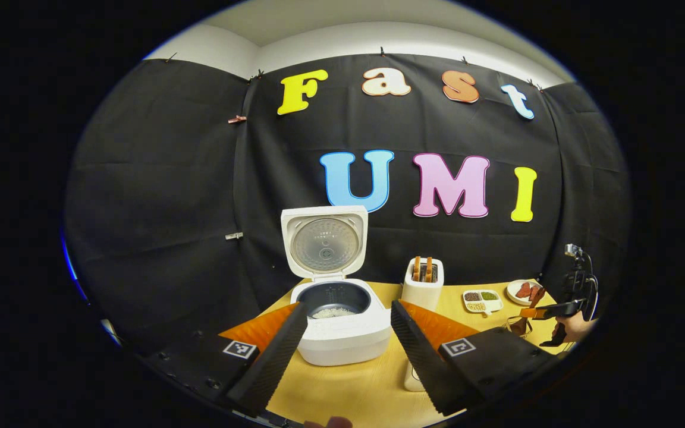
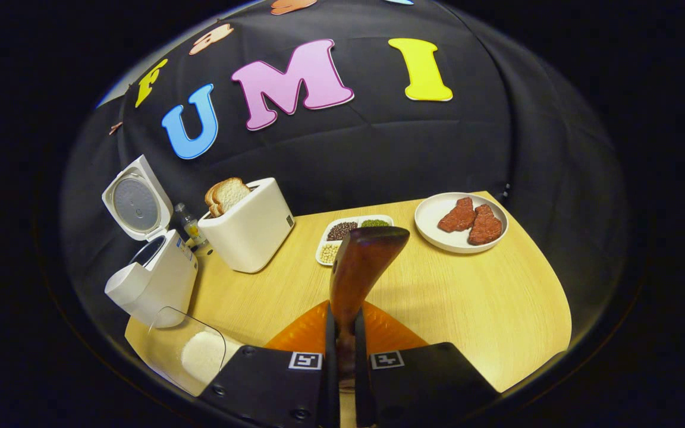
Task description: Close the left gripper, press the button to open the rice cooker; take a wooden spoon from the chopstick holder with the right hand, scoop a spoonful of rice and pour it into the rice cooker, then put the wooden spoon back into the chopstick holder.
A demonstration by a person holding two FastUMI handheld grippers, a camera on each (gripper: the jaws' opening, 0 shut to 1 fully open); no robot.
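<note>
Rice cooker (image 1: pixel 342 309) sits on the wooden surface (image 1: pixel 354 386) ahead of my left tool (image 1: pixel 342 339), its lid standing upright and a little white rice lying in the dark inner pot. My left tool is spread wide, holding nothing, with the cooker's body showing between its two fingers. Just right of the cooker stands a white toaster (image 1: pixel 423 285) with bread slices in its slots, then a divided dish of beans (image 1: pixel 482 300) and a plate (image 1: pixel 521 291) with reddish pieces on it.

My right tool (image 2: pixel 345 351) is clamped narrow on the handle of the wooden spoon (image 2: pixel 357 267), both fingers pressing it; the spoon rises from the grip above the surface, its bowl end toward the bean dish. In the right gripper view a clear container of rice (image 2: pixel 191 356) sits at the near left edge of the surface, just in front of the open cooker. In the left gripper view my right tool shows far off at the right edge, in my hand (image 1: pixel 574 326).
</note>
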